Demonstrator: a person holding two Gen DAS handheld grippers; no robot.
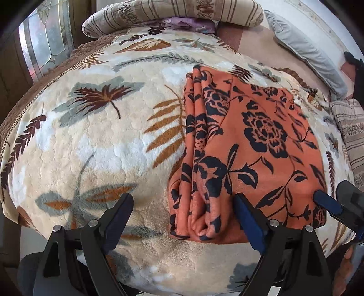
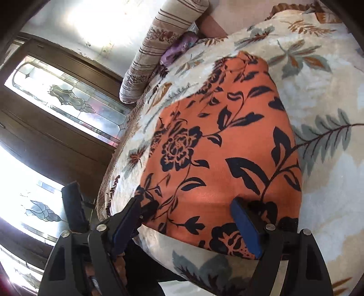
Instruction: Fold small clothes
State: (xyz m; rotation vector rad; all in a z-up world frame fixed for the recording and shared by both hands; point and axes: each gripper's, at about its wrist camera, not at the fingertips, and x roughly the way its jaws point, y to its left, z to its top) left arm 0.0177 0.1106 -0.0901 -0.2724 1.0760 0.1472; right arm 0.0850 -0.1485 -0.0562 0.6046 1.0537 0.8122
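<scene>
**Both claws wide over the folded orange garment: press and square it before the next fold**

Blue pads sit closest to you, and your left gripper stands released, holding nothing: one finger hangs over the leaf-print blanket, the other rests on the near part of the orange floral garment. Your right gripper is released too, one finger at the garment's near corner, the other lying on the cloth close to the near edge.

From the left wrist view the garment lies flat on the blanket, already doubled, with several layered edges stacked along its left side; those layers look loose and slightly fanned. I judge the step in hand is smoothing or choosing the next grasp. Do it well by catching all the stacked layers at once, not only the top one, and by pinching at matching corners so the fold line stays straight. Plush fabric like this probably slips little but bunches easily, so lift low and lay it over gently

Beyond, a striped pillow lies at the bed's far end
</scene>
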